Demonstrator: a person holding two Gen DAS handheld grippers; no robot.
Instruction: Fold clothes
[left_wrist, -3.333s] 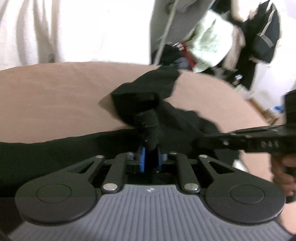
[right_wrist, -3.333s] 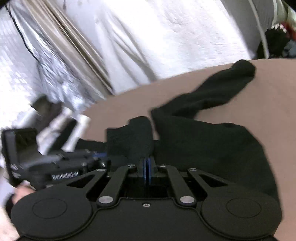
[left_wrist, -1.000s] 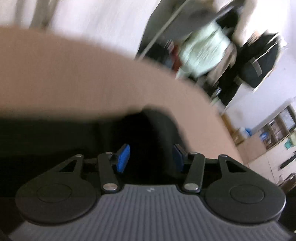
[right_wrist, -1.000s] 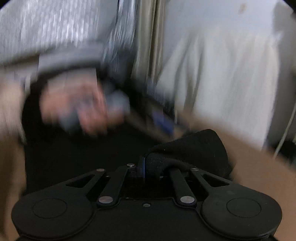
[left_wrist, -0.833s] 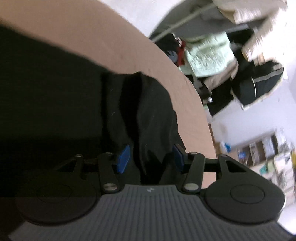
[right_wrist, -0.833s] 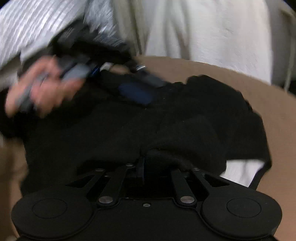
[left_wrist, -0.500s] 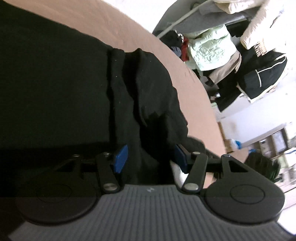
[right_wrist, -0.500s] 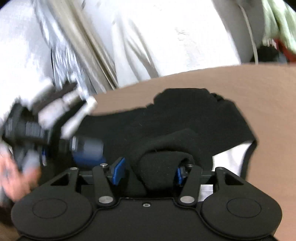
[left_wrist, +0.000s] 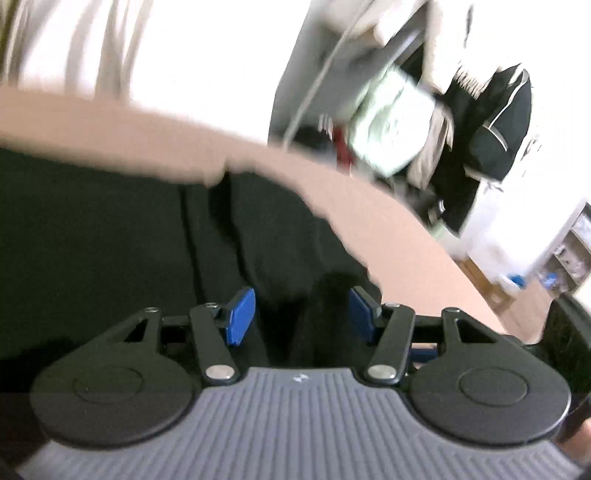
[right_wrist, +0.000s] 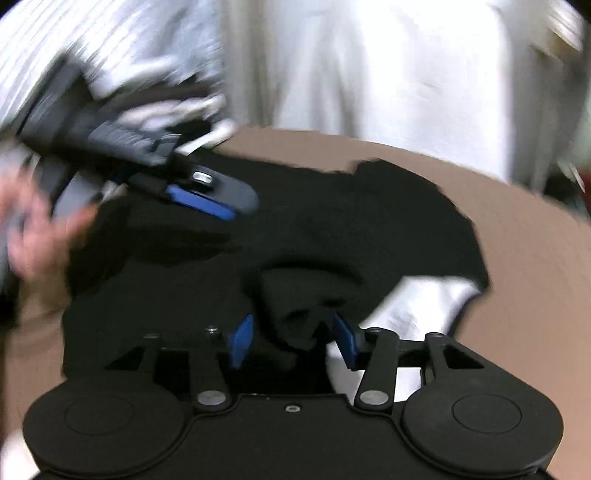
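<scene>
A black garment (left_wrist: 110, 236) lies spread on the tan surface (left_wrist: 399, 236). My left gripper (left_wrist: 301, 314) hangs open just over it, blue pads (left_wrist: 242, 314) apart, with a dark fold rising between them untouched. In the right wrist view the same black garment (right_wrist: 332, 221) lies folded over, a white inner patch (right_wrist: 417, 299) showing at its right edge. My right gripper (right_wrist: 291, 339) is open, and a bunched fold of black cloth sits loose between its pads. The left gripper (right_wrist: 207, 201) also shows there, held by a hand (right_wrist: 33, 236) over the garment's far left.
White curtains (right_wrist: 388, 62) hang behind the tan surface. A rack of hanging clothes (left_wrist: 443, 122) and shelves (left_wrist: 569, 251) stand beyond its right end. A striped sleeve (right_wrist: 92, 48) is at the upper left of the right wrist view.
Both grippers held sleeve cloth 3.3 s ago. The left opened by 1.0 s ago, the right by 0.5 s ago. The cloth now lies folded onto the garment's body, and both views have swung.
</scene>
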